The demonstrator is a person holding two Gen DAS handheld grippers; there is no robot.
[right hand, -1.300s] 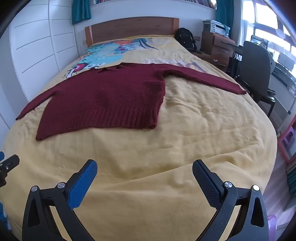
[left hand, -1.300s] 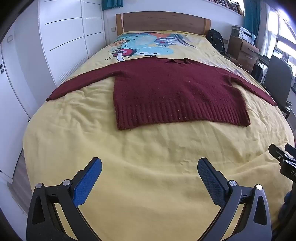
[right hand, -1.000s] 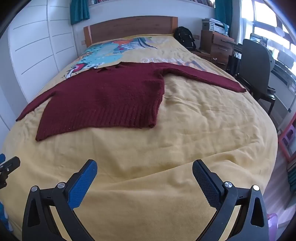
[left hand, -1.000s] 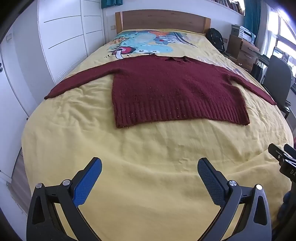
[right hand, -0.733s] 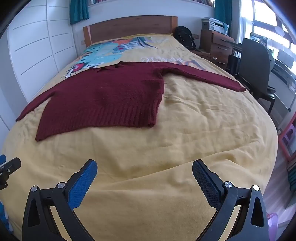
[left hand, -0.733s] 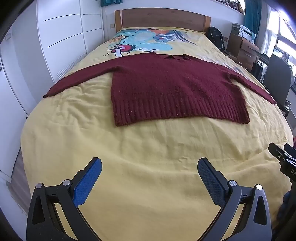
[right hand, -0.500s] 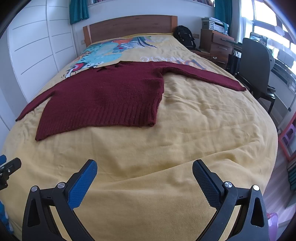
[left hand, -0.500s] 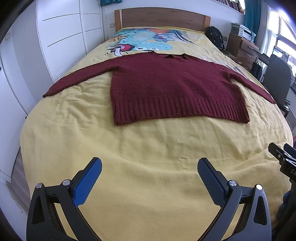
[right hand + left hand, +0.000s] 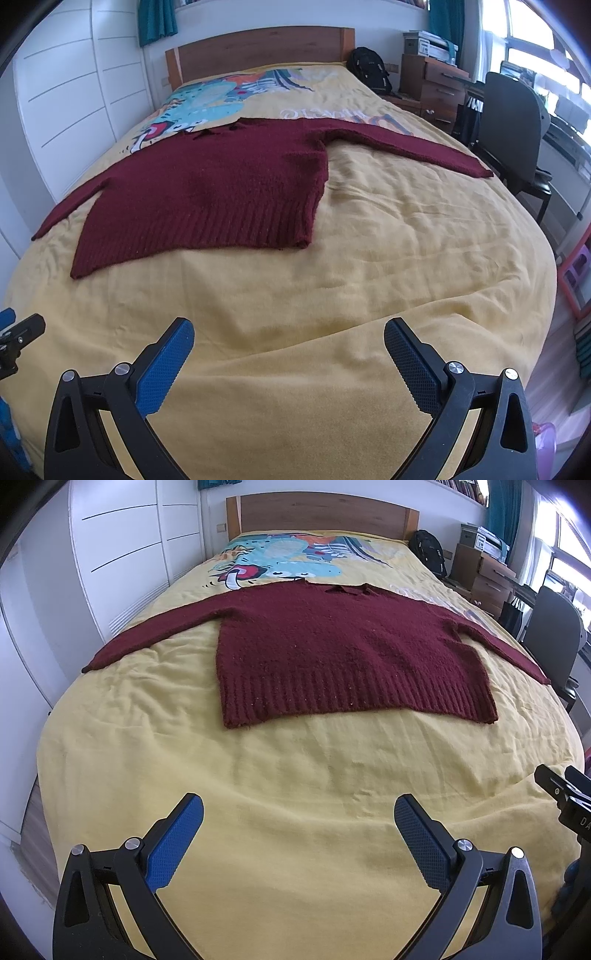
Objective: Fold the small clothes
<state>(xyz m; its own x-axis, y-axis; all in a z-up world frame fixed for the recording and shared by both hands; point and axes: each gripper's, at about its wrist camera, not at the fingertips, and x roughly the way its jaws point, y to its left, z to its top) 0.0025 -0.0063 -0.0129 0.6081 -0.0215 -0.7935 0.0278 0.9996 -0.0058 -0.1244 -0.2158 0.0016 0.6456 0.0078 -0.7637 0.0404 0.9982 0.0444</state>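
The dark red sweater lies flat across the yellow bedspread, both sleeves spread out, ribbed hem toward the cameras. The left gripper hangs over bare bedspread, jaws wide, holding nothing. The right gripper does likewise, well short of the hem. The collar looks slightly rumpled, though it's hard to tell.
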